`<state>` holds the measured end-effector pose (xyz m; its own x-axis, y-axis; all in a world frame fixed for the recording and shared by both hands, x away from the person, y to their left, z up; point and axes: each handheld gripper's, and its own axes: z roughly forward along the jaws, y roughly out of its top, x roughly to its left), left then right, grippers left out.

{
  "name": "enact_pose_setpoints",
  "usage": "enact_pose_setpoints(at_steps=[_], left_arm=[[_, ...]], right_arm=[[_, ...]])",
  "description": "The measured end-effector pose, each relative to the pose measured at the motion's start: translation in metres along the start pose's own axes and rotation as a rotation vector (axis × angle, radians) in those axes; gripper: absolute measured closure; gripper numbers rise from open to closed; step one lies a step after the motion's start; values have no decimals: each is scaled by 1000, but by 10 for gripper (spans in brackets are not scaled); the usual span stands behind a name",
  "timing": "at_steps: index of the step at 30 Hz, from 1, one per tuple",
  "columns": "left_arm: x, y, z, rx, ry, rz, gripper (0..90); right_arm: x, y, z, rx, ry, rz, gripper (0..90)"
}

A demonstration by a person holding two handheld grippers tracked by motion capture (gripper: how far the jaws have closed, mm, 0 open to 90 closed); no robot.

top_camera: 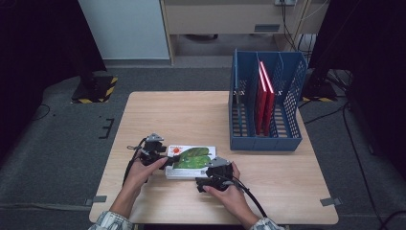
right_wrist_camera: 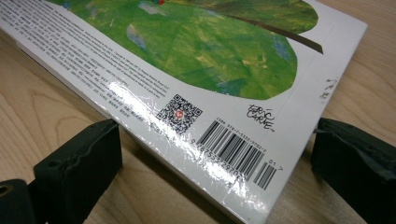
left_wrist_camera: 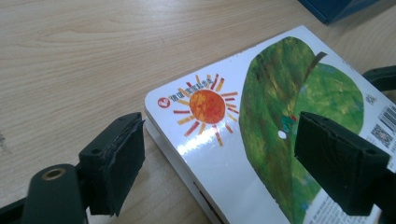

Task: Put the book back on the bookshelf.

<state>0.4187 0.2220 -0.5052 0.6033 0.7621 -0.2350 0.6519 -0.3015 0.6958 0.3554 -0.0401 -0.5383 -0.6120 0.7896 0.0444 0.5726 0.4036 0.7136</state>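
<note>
A white picture book with a green leaf and an orange sun on its cover lies flat near the table's front edge. My left gripper is open at the book's left end. In the left gripper view its fingertips straddle the sun corner of the book, one beside the edge and one over the cover. My right gripper is open at the book's front right corner. In the right gripper view the barcode corner of the book lies between the gripper's spread fingertips.
A blue mesh file rack stands at the back right of the wooden table, with two red books upright in one slot. Dark carpet surrounds the table. The rack's corner shows far off in the left gripper view.
</note>
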Motion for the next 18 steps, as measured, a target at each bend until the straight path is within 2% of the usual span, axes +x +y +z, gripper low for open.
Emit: enact_pose_setpoints(at_steps=[6,18], left_arm=[[-4,-7,-3,9,-17,21,138],[-5,-17,1,42,-44,19,114]], right_arm=[[0,0,0,0,1,1,22],[0,0,0,0,1,2,23]])
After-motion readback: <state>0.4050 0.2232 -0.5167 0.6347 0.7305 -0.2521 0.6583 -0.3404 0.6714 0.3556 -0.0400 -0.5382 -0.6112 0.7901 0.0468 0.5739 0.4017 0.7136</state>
